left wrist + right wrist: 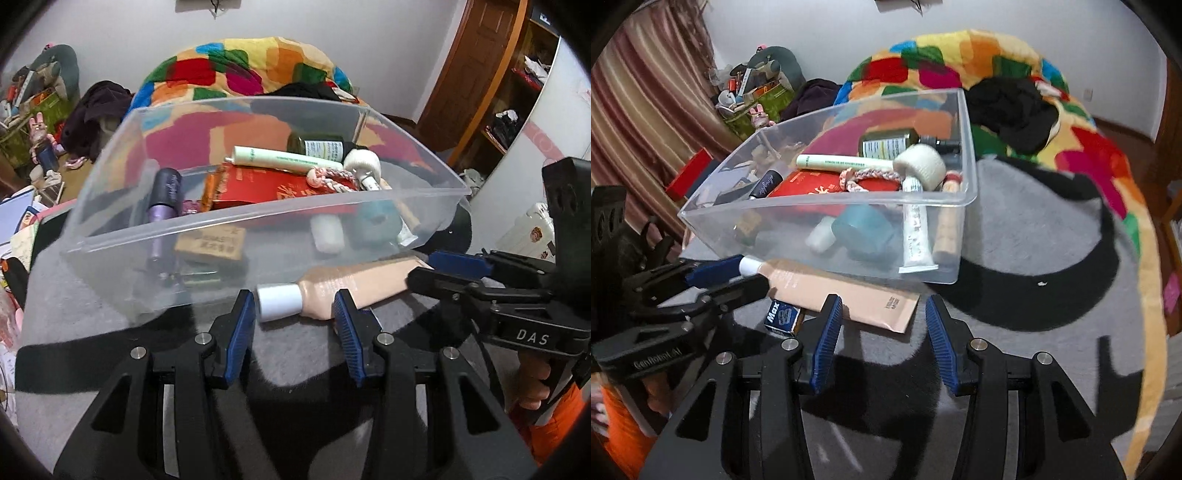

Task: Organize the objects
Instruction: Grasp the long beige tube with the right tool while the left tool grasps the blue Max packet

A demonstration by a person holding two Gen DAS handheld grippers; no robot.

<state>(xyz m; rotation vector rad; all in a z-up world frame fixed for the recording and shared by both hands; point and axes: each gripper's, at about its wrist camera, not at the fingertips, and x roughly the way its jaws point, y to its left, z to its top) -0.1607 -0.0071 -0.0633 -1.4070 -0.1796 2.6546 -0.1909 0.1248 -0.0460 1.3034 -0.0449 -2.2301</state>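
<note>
A clear plastic bin (258, 218) (827, 218) stands on a grey and black blanket and holds several toiletries, a red packet and a white roll. A peach tube with a white cap (325, 291) (842, 295) lies on the blanket against the bin's near wall. My left gripper (295, 321) is open, with its fingers on either side of the tube's cap end. It also shows in the right wrist view (738, 273). My right gripper (882, 325) is open and empty above the tube's flat end. It also shows in the left wrist view (428, 269). A small blue box (783, 317) lies beside the tube.
A colourful patchwork quilt (997, 59) is heaped behind the bin, with black clothing (1012, 110) on it. Clutter and a striped curtain (639, 110) stand at the left. A wooden door (476, 66) and shelves are at the right.
</note>
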